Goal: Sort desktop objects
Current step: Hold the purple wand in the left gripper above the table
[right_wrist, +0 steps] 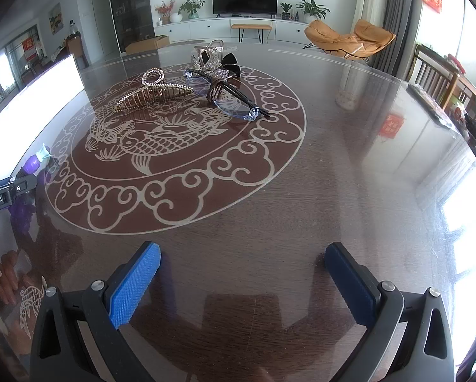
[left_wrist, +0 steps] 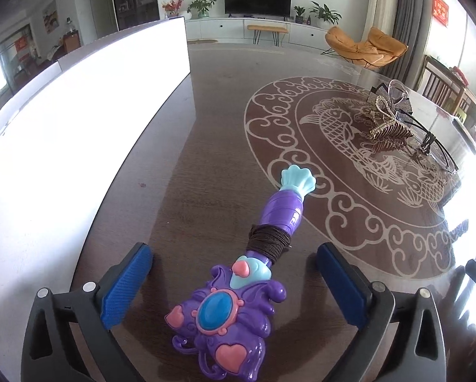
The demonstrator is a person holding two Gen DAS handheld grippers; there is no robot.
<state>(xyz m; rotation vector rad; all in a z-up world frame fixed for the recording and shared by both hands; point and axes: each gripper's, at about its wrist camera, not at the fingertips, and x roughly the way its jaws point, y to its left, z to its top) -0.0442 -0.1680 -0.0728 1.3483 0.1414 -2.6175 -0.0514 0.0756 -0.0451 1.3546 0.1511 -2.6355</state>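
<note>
Angling downward, left claw (left_wrist: 234,281) wide open, straddling toy wand (left_wrist: 238,283); right claw (right_wrist: 242,281) open, empty.

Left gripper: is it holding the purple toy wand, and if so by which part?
No. The left gripper is open; the toy wand lies on the table between its pads, untouched.

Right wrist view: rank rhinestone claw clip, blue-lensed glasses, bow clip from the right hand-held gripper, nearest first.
From the right hand-held gripper:
1. Gold rhinestone claw hair clip, centre-left.
2. Blue-lensed glasses with dark arms, just right; too close to call against 1.
3. Black-and-rhinestone bow clip, behind both.
</note>
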